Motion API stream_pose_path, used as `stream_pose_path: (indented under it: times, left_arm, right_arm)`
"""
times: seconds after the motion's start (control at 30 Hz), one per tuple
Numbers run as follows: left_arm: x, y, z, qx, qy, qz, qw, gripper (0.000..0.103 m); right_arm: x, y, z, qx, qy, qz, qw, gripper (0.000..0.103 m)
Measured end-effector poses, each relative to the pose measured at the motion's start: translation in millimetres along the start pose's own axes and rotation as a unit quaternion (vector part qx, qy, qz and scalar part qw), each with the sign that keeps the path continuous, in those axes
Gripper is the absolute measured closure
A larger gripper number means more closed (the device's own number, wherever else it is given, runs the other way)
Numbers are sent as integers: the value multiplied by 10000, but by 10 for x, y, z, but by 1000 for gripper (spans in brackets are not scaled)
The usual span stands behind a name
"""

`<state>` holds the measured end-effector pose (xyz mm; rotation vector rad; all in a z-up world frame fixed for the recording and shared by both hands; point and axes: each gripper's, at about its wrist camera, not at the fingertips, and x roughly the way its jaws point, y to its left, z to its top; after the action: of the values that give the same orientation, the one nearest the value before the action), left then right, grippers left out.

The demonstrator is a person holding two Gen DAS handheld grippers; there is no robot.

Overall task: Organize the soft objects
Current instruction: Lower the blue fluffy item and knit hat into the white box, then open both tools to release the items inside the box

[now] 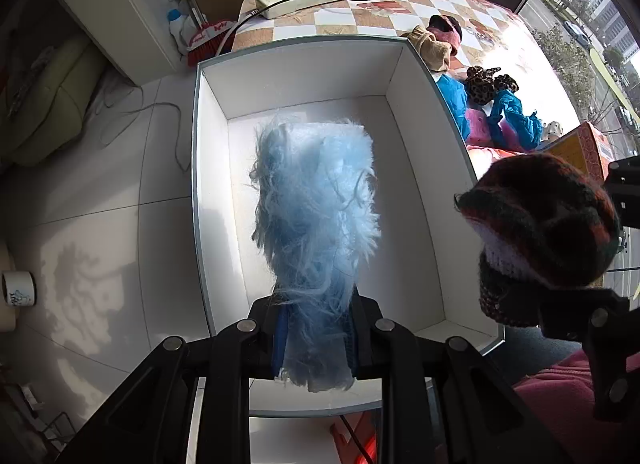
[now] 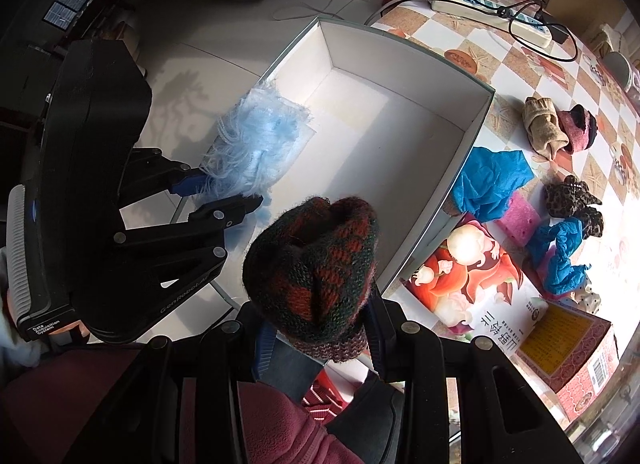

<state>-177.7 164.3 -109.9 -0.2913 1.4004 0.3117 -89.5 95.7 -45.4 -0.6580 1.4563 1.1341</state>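
My left gripper (image 1: pixel 314 338) is shut on a fluffy light-blue cloth (image 1: pixel 316 200) and holds it above the open white box (image 1: pixel 212 192). It also shows in the right wrist view (image 2: pixel 218 192) with the blue cloth (image 2: pixel 256 144) over the box's left wall (image 2: pixel 456 168). My right gripper (image 2: pixel 320 340) is shut on a red-and-green knitted hat (image 2: pixel 316 272), held near the box's near right corner; the hat also shows in the left wrist view (image 1: pixel 544 232).
On the checkered table (image 2: pixel 500 60) to the right of the box lie blue cloths (image 2: pixel 492 180), a pink sponge (image 2: pixel 516 224), a leopard-print piece (image 2: pixel 572 200), tan and pink socks (image 2: pixel 556 128), a picture book (image 2: pixel 472 284) and a power strip (image 2: pixel 488 12). Tiled floor lies to the left.
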Motion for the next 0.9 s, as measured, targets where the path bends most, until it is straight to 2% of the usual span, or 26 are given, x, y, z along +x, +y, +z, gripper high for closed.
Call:
stream_pose_path:
  times: [0.73,0.8,0.9]
  left_arm:
    - [62,54,-36,-37,149,-28,9999,77]
    - [55,35,-34,27,130,-61,9999,71]
    - [42,2,-33,106,71,-37,9999,46]
  right_arm:
    - [110,104,49,-464,111,-304,9984,62]
    - [113,115,53,-490,102,-330,9982,60]
    - [116,117,55,-482,100,-333,9982,59]
